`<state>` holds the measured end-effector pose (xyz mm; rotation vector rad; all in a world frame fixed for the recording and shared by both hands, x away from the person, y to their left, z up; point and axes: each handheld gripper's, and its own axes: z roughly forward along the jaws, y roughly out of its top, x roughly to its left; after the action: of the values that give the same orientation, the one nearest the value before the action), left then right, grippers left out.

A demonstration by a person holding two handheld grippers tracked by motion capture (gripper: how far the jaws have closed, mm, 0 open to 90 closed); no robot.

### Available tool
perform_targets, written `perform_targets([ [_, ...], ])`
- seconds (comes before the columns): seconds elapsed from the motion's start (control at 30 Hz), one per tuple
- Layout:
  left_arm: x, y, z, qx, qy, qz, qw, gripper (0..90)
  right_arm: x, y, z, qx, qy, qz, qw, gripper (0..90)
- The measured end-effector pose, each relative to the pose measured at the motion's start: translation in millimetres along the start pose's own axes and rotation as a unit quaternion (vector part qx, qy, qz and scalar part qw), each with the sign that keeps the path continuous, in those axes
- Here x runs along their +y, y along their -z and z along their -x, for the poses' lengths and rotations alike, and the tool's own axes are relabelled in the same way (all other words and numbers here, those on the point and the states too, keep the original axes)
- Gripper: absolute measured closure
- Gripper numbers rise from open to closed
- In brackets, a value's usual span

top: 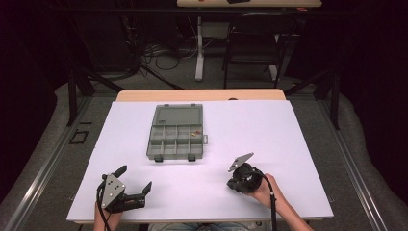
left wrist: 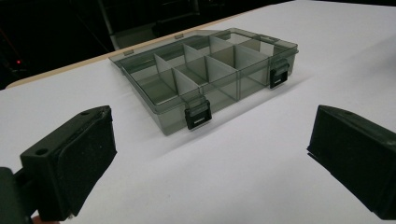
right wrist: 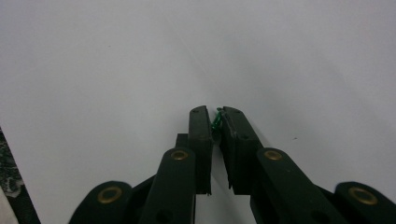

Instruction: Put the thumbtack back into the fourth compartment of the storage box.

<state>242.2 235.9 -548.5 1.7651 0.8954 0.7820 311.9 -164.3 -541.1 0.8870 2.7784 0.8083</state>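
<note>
A grey see-through compartment box (top: 175, 132) lies closed on the white table top (top: 269, 139), with two black latches on its near side. One of its compartments holds small reddish and yellow bits (top: 195, 131). My left gripper (top: 135, 177) rests near the table's front left edge with its jaws wide open and nothing between them. In the left gripper view the box (left wrist: 205, 70) lies ahead of my left gripper (left wrist: 212, 135). My right gripper (top: 235, 184) points down at the table at front right. In the right gripper view my right gripper (right wrist: 215, 116) is shut on a small green thing (right wrist: 216, 122) pinched at its tips.
The white top has bare room around the box on all sides. A wooden table edge (top: 202, 95) shows behind it. Farther back stand a dark chair (top: 255, 43), a white table leg (top: 199, 48) and cables (top: 159, 55) on the floor.
</note>
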Motion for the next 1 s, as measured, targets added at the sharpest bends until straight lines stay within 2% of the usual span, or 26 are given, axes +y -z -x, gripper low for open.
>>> perform_targets([
  [0.23, 0.2, -0.3, 0.3, -0.003, -0.001, -0.002, 1.0, 0.3, -0.9, 1.4, 8.3, 0.017, -0.019, 0.018, 0.9995, 82.8],
  [0.27, 0.2, -0.3, 0.3, -0.003, -0.001, -0.001, 1.0, 0.4, -0.6, 2.4, 9.2, 0.019, -0.024, 0.023, 0.9993, 89.1],
  [0.37, 0.3, -0.5, 0.7, -0.003, -0.001, -0.002, 1.0, 0.4, 0.0, 7.0, 11.6, 0.015, -0.029, 0.037, 0.9988, 89.6],
  [0.4, 0.3, -0.6, 0.6, -0.004, -0.002, -0.002, 1.0, 0.4, 0.2, 7.4, 11.6, 0.01, -0.027, 0.034, 0.999, 89.3],
  [0.53, 0.4, -0.5, 0.6, -0.004, -0.002, -0.002, 1.0, 0.4, -0.7, 3.7, 11.9, 0.0, -0.018, 0.027, 0.9995, 84.6],
  [0.77, 0.2, -0.3, 0.5, -0.003, -0.002, 0.0, 1.0, 0.4, -0.1, 4.7, 14.0, 0.004, -0.018, 0.016, 0.9997, 79.6],
  [0.83, 0.3, 0.1, 0.5, -0.002, 0.0, -0.001, 1.0, 0.4, 0.0, 6.6, 14.7, 0.01, -0.024, 0.032, 0.9992, 76.1],
  [0.93, 0.3, 0.1, 0.6, -0.002, -0.002, -0.001, 1.0, 0.4, 1.0, 7.6, 12.7, 0.006, -0.027, 0.032, 0.9991, 73.4],
  [1.0, 0.1, -0.5, 0.4, -0.002, -0.001, -0.003, 1.0, 0.4, 1.5, 4.3, 12.2, -0.004, -0.02, 0.03, 0.9994, 73.4],
])
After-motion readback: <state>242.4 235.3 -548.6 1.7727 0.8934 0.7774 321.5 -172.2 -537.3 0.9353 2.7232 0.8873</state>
